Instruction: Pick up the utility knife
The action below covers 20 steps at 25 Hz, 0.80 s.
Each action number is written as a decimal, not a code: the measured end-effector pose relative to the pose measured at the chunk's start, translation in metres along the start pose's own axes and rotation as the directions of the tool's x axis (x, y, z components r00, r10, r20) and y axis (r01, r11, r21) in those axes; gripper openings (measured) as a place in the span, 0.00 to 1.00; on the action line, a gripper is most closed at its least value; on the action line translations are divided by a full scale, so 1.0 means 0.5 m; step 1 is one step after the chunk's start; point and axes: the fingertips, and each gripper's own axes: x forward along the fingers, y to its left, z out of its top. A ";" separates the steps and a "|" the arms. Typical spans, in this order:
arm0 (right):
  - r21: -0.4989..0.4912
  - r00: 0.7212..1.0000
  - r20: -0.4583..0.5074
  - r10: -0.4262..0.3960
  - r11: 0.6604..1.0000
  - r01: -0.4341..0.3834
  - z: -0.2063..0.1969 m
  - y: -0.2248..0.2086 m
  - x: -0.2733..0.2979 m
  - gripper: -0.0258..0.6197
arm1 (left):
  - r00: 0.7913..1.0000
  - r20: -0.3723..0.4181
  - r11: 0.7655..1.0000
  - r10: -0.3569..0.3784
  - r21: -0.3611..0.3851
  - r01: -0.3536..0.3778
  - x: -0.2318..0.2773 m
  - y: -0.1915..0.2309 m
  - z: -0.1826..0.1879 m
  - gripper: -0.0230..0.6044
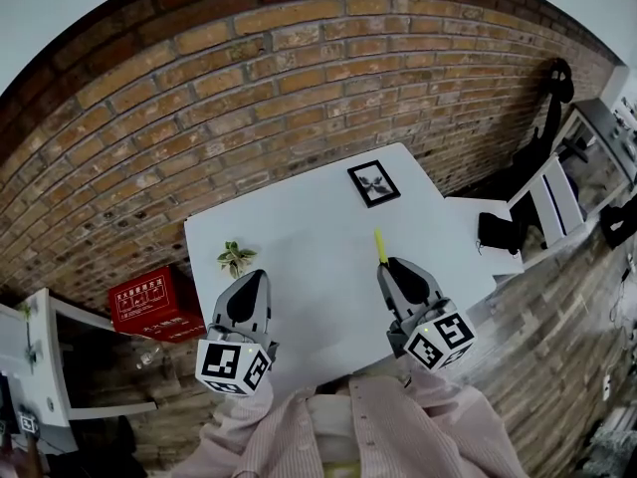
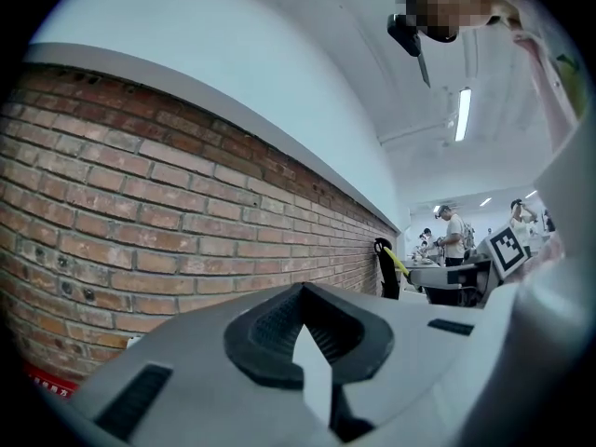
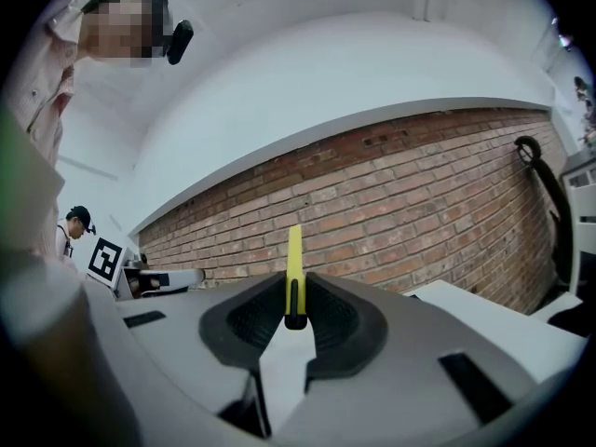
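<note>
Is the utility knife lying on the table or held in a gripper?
Held. The right gripper's jaws are shut on the utility knife, its yellow end sticking out ahead.

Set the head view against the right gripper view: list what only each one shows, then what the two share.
Only the head view: the framed picture and small plant on the white table, the red box by the wall, and the left gripper.
Only the right gripper view: a person in a cap far off, and the ribbed pads pressing the utility knife from both sides.
Both: the right gripper holding that yellow knife, and the brick wall.
</note>
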 end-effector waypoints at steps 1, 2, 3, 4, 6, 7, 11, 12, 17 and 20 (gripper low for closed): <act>-0.002 1.000 0.009 -0.003 1.000 0.003 0.007 -0.002 -0.001 0.15 | 1.000 0.005 1.000 0.004 0.005 -0.004 -0.001 0.002 0.006 0.02; -0.003 1.000 0.018 -0.007 1.000 0.007 0.013 -0.004 -0.003 0.15 | 1.000 0.011 1.000 0.006 0.010 -0.007 -0.002 0.003 0.013 0.02; -0.003 1.000 0.027 -0.011 1.000 0.011 0.020 -0.007 -0.005 0.15 | 1.000 0.017 1.000 0.009 0.014 -0.009 -0.002 0.005 0.019 0.02; -0.002 0.999 0.037 -0.016 1.000 0.016 0.027 -0.010 -0.007 0.15 | 1.000 0.023 1.000 0.011 0.018 -0.011 -0.003 0.006 0.025 0.02; -0.002 0.998 0.057 -0.024 1.000 0.024 0.042 -0.015 -0.010 0.15 | 0.999 0.033 1.000 0.017 0.025 -0.018 -0.005 0.010 0.033 0.02; -0.005 0.997 0.066 -0.026 1.000 0.027 0.049 -0.017 -0.012 0.15 | 0.999 0.036 0.999 0.020 0.030 -0.022 -0.007 0.012 0.037 0.02; -0.008 0.995 0.093 -0.032 0.999 0.033 0.073 -0.023 -0.019 0.15 | 0.999 0.043 0.997 0.033 0.071 -0.036 -0.012 0.014 0.054 0.02; -0.009 0.995 0.094 -0.033 0.999 0.034 0.076 -0.024 -0.020 0.15 | 0.998 0.044 0.996 0.036 0.076 -0.039 -0.014 0.014 0.056 0.02; -0.019 0.995 0.088 -0.039 0.999 0.041 0.074 -0.031 -0.023 0.14 | 0.998 0.041 0.995 0.042 0.087 -0.045 -0.012 0.012 0.057 0.02; -0.019 0.996 0.083 -0.043 0.999 0.044 0.070 -0.034 -0.023 0.14 | 0.998 0.034 0.994 0.047 0.093 -0.050 -0.012 0.012 0.054 0.02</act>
